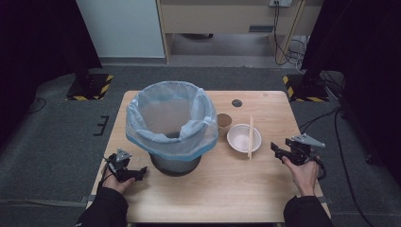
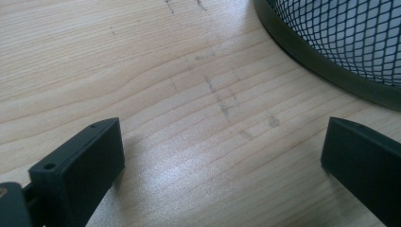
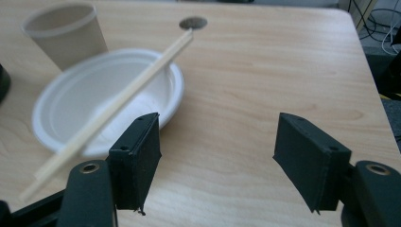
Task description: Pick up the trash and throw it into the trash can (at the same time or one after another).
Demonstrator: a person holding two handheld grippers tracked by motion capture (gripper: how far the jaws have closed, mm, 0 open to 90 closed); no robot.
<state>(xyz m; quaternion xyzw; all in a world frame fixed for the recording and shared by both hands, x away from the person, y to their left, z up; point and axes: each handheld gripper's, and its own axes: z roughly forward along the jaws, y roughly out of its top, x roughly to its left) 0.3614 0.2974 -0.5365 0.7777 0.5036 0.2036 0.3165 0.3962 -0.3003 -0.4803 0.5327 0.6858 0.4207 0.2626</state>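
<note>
High view: both claws released, right claw (image 1: 276,150) near chopsticks (image 1: 250,137) on bowl (image 1: 240,138), left claw (image 1: 142,171) beside bin (image 1: 171,124); no writing readable.

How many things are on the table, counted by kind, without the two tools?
Mesh bin with plastic liner: 1
Paper cup: 1
White bowl: 1
Pair of wooden chopsticks, resting across the bowl: 1
Total: 4

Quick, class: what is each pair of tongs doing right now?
Left tongs: open, holding nothing, beside the bin.
Right tongs: open, holding nothing, near the bowl.
</note>
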